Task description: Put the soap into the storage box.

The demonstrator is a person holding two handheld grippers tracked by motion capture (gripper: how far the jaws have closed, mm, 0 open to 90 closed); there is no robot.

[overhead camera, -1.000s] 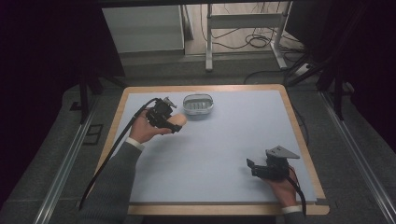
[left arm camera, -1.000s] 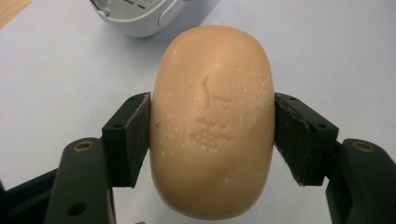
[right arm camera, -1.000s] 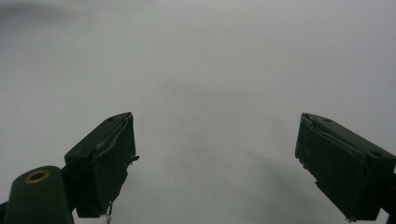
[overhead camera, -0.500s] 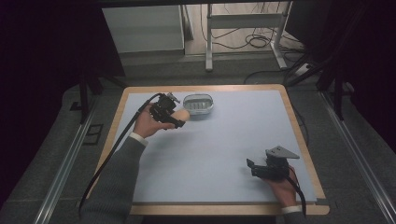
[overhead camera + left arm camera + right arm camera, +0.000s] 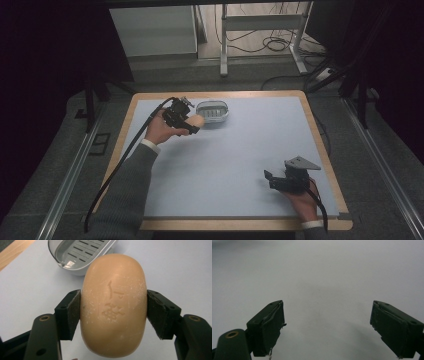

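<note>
In the high view, a counter (image 5: 235,160) with a pale blue top and a wooden edge fills the middle of the frame. In the upper left part of the counter, the person's left hand holds the left gripper (image 5: 192,124), which clamps a tan bar of soap (image 5: 196,120) between its jaws. The soap sits just to the left of a small grey soap dish (image 5: 212,110), close to its rim; whether they touch cannot be told. In the lower right of the frame, the right gripper (image 5: 270,179) rests low over the counter in the person's right hand, well apart from the soap and dish, jaws pointing left. In the left gripper view, the oval soap (image 5: 113,305) stands at the center, pressed on both sides by the black pads (image 5: 72,312), with a faint stamped mark on its face. The slotted soap dish (image 5: 80,253) lies in the upper left of the frame, beyond the soap. In the right gripper view, the right gripper (image 5: 327,325) has its jaws spread wide with nothing between them, only the bare pale counter (image 5: 324,277) beyond.
</note>
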